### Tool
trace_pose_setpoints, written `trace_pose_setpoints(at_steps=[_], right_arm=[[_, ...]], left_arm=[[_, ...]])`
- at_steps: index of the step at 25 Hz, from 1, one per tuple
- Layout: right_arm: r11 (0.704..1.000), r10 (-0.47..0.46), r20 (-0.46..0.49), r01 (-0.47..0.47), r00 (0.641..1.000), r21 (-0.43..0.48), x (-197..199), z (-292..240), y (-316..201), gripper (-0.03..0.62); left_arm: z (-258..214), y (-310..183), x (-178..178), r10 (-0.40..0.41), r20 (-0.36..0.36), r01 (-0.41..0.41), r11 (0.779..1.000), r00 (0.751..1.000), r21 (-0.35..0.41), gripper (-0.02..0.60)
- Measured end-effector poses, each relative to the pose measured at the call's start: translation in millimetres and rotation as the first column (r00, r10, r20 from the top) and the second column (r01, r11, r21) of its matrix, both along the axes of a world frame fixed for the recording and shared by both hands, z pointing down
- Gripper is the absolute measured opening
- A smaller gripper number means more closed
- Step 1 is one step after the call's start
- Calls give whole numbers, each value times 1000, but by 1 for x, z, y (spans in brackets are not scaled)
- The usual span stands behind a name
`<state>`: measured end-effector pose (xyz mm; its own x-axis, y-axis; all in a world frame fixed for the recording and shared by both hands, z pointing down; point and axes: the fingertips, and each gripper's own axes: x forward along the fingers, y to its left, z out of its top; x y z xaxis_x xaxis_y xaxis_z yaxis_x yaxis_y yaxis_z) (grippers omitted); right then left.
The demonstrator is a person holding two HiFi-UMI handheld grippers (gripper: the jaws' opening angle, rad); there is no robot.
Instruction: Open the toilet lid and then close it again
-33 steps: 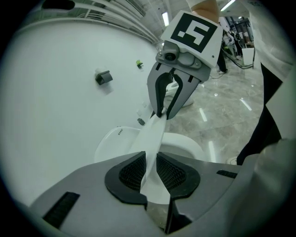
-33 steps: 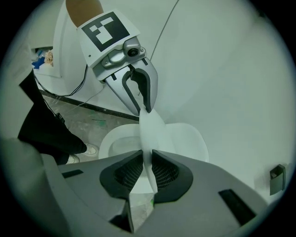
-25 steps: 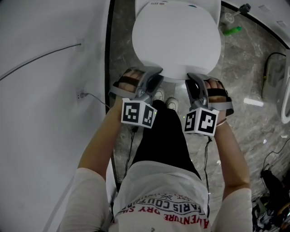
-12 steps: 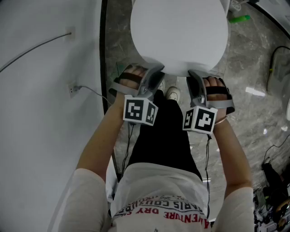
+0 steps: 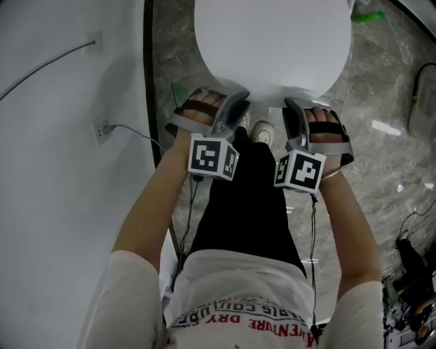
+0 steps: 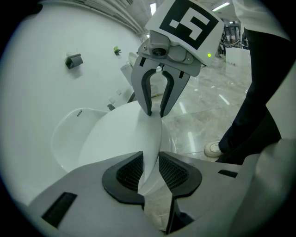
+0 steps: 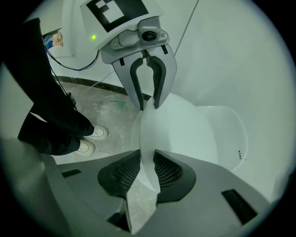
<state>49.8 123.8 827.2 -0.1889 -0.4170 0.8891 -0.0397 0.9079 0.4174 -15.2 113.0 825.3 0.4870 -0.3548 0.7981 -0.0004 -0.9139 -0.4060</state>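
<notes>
The white toilet lid fills the top of the head view, and both grippers hold its front edge. My left gripper has the rim between its pads, which touch it while the jaws are opening. My right gripper is shut on the rim a hand's width to the right, its pads pressed against it. In the left gripper view the lid runs away from the jaws, with the right gripper clamped further along. In the right gripper view the lid shows the left gripper likewise.
A white wall with a socket and cable is close on the left. The person's shoes stand just before the toilet on the marble floor. A green bottle and dark cables lie to the right.
Both grippers have sunk together with the lid's front edge. The lid looks larger and its back has left the top of the head view.
</notes>
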Motion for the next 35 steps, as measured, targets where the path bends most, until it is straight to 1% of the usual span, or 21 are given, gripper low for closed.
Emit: trace_pose_setpoints(at_steps=[4, 7, 10, 14, 18, 23, 26, 28, 30, 33, 35], right_arm=[[999, 24, 22, -24, 999, -39, 1, 17, 1, 67], [997, 38, 39, -35, 999, -62, -1, 29, 4, 68], [996, 47, 30, -44, 998, -80, 0, 40, 4, 68], [993, 66, 11, -65, 998, -102, -1, 54, 5, 67], [990, 84, 16, -81, 996, -118, 0, 61, 3, 67], [984, 99, 25, -94, 995, -151, 1, 62, 2, 67], [977, 118, 42, -109, 992, -185, 2, 54, 2, 67], [970, 150, 57, -136, 987, -201, 3, 44, 1, 67], [966, 183, 77, -164, 980, -201, 4, 31, -2, 67], [966, 200, 119, -175, 973, -191, 4, 3, -10, 66], [966, 214, 155, -185, 964, -182, 5, -18, -17, 63]], left_arm=[[19, 1, 2, -13, 12, 14, 1000, 1000, -18, 106], [30, 2, 1, -21, 35, 22, 999, 999, -26, 106], [41, 2, 2, -25, 49, 27, 999, 998, -37, 106], [54, 3, 1, -46, 43, 49, 997, 998, -55, 106], [59, 2, 2, -59, 39, 61, 997, 998, -48, 106], [60, 2, 4, -54, 36, 57, 994, 998, -94, 106], [53, 2, 5, -70, 38, 74, 989, 997, -125, 106], [43, 0, 5, -94, 20, 96, 989, 995, -113, 95], [25, -6, 3, -141, -29, 139, 987, 990, -81, 19], [-3, -18, -1, -203, -94, 196, 978, 975, -77, 14], [-20, -27, -3, -219, -111, 213, 975, 969, -64, 14]])
